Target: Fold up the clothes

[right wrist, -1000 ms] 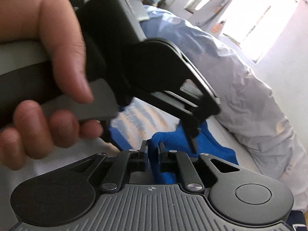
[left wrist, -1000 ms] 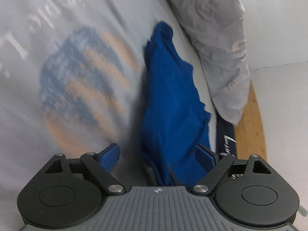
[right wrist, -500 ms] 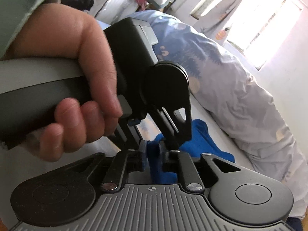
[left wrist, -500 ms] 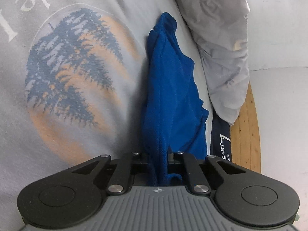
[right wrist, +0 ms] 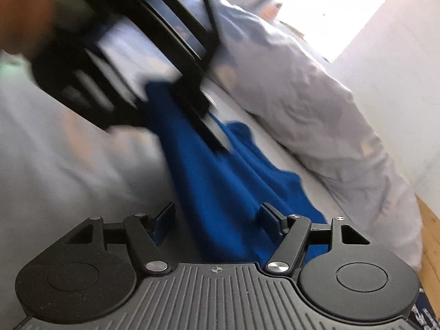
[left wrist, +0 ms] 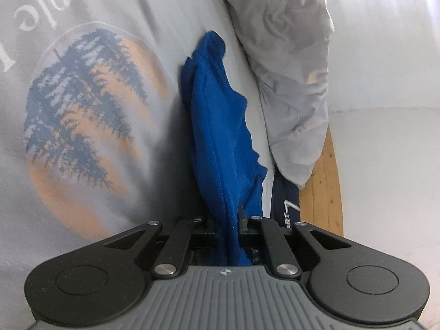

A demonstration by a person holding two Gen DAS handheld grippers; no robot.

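Observation:
A blue knit garment (left wrist: 220, 126) hangs bunched in a long fold over a grey shirt (left wrist: 82, 110) that has a tree print and white letters. My left gripper (left wrist: 227, 217) is shut on the blue garment's near end. In the right wrist view the blue garment (right wrist: 220, 181) runs up from between the spread fingers of my right gripper (right wrist: 217, 214), which is open. The left gripper (right wrist: 154, 63) shows blurred above it, pinching the upper part of the cloth, with a hand (right wrist: 24, 13) at the top left.
A pale crumpled duvet (left wrist: 291, 68) lies right of the garment, seen also as a duvet (right wrist: 316, 115) in the right wrist view. A dark navy cloth with white lettering (left wrist: 286, 203) sits by the wooden floor (left wrist: 321, 187). White wall and a bright window (right wrist: 330, 8) beyond.
My left gripper went from open to shut on the blue garment. My right gripper let go of it and now stands open. The left gripper has moved up and away, blurred.

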